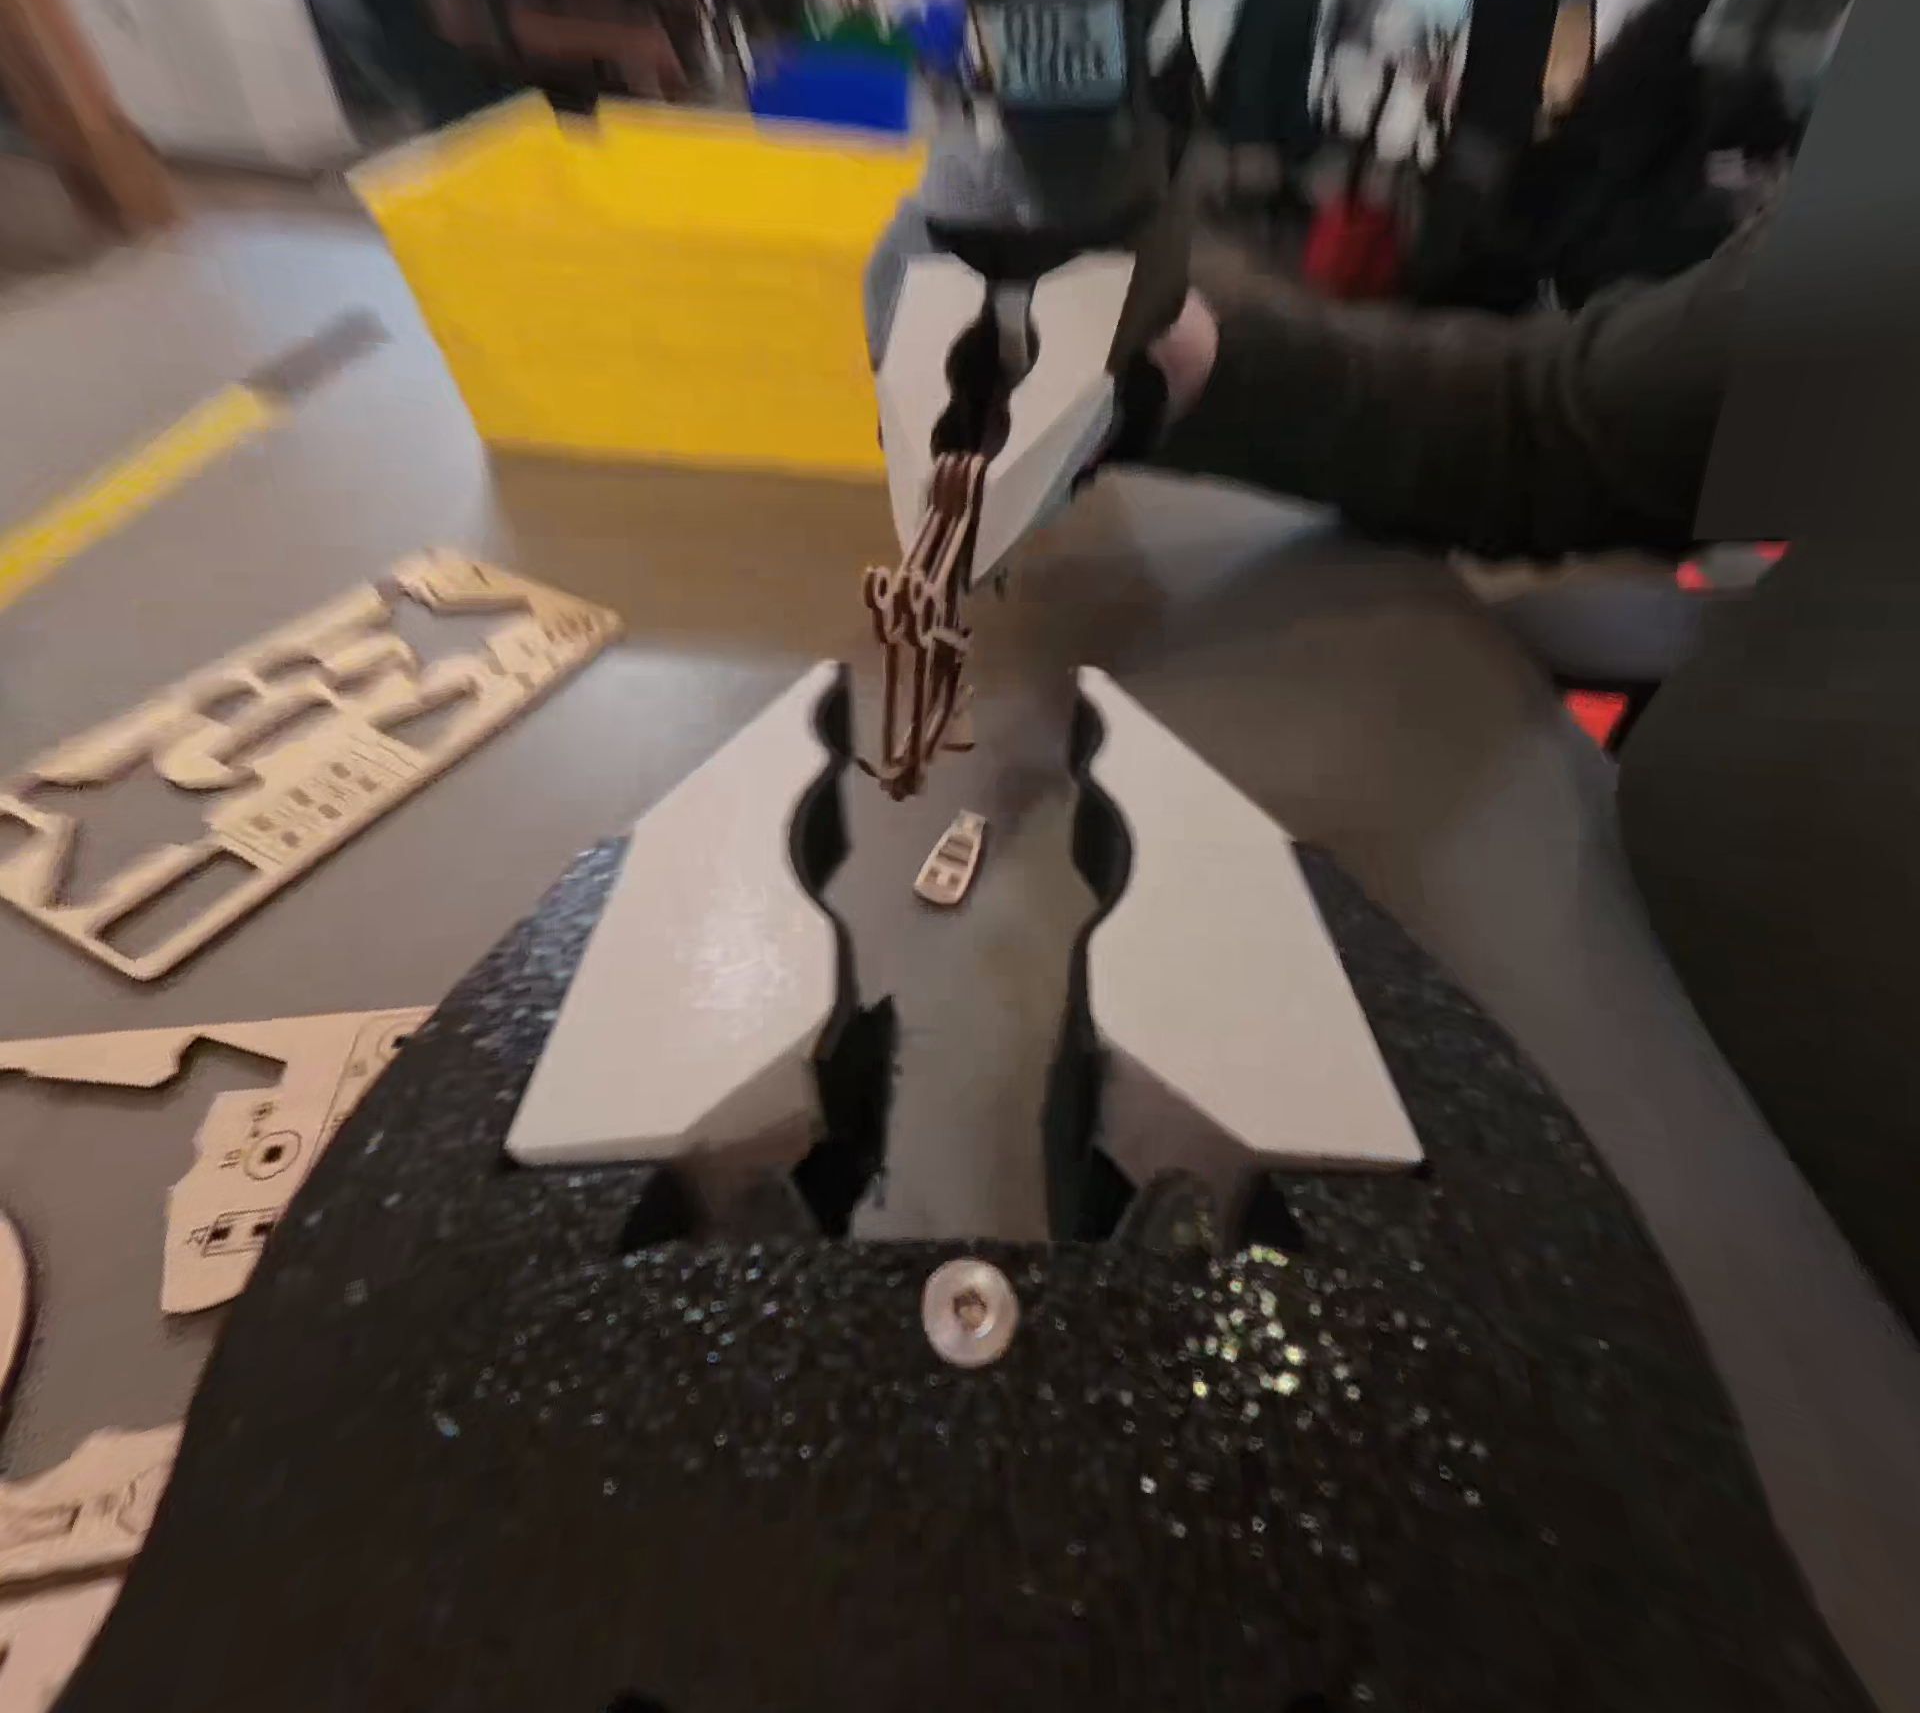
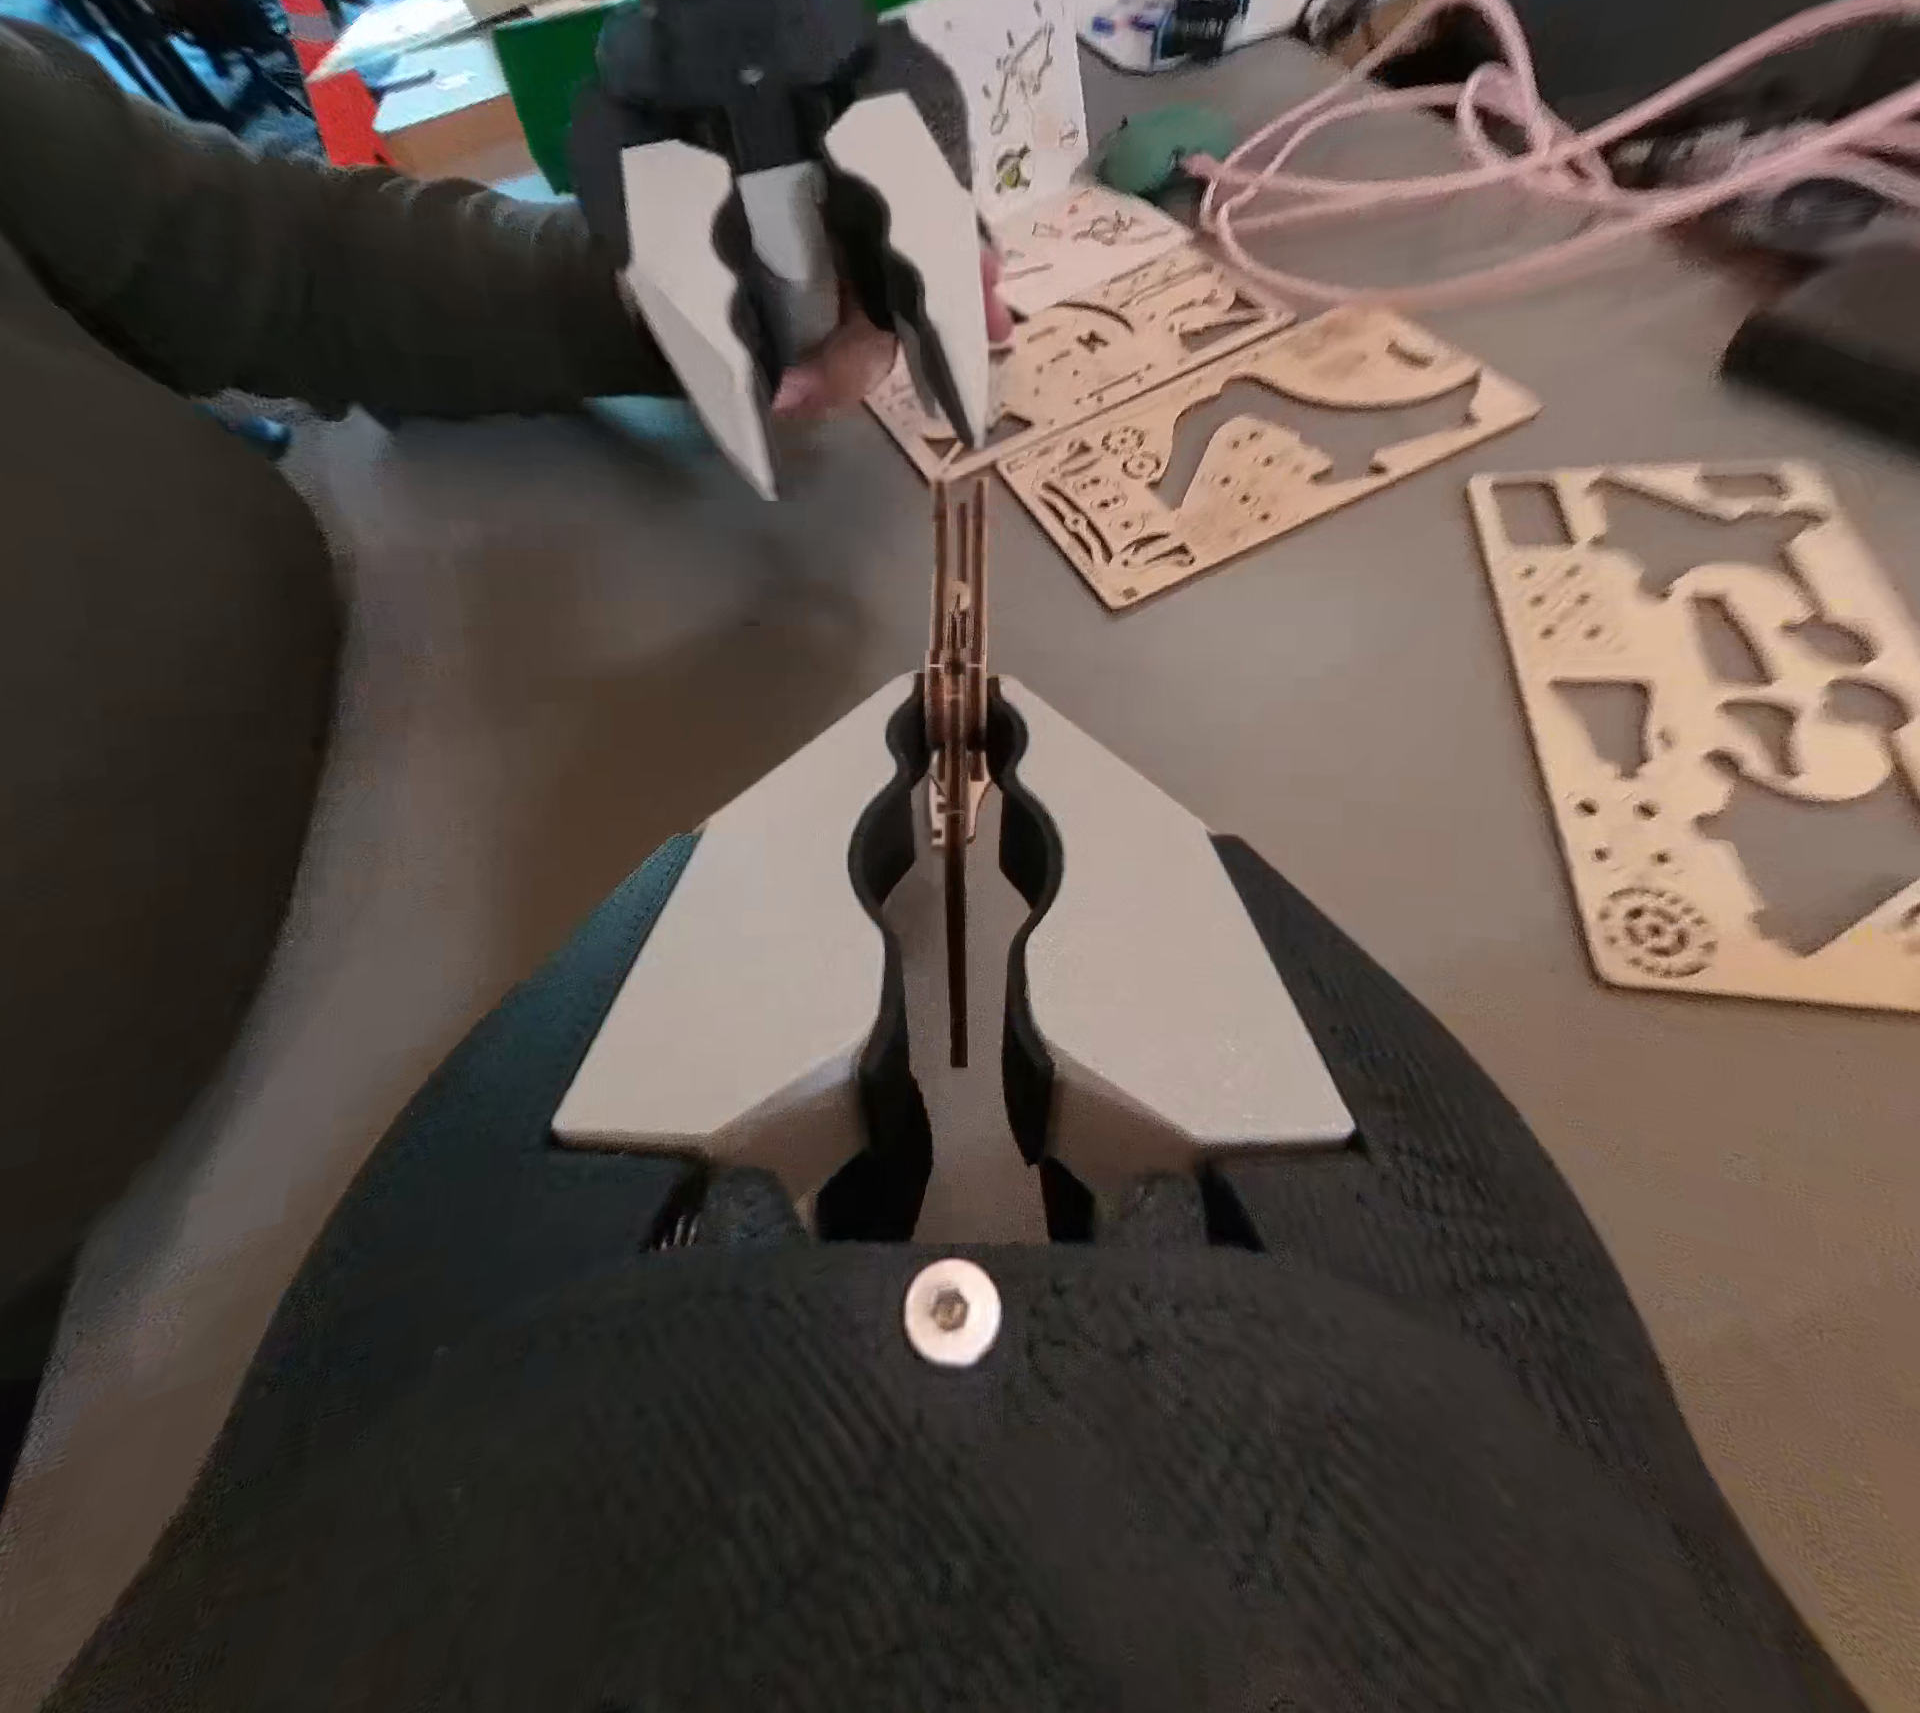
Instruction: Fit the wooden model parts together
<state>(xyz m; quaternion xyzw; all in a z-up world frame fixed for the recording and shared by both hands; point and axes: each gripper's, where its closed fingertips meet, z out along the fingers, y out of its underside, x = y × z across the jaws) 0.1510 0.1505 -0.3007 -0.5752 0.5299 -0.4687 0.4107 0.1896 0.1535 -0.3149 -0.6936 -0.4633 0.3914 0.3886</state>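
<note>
Wooden model assembly (image 2: 961, 707) sits pinched upright in the right tongs (image 2: 961, 733) above the grey table (image 2: 623, 624), while beyond it the left tongs (image 2: 873, 458) hang spread wide and empty, with 3 punched-out wooden sheets (image 2: 1704, 728) lying farther right.

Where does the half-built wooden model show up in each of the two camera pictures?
Left wrist view: the wooden model hangs just above centre, pinched by the right gripper coming from the top.
Right wrist view: the same model stands upright at centre, clamped between that camera's own fingertips.
Shared landmark: the punched-out wooden sheets on the grey table.
</note>
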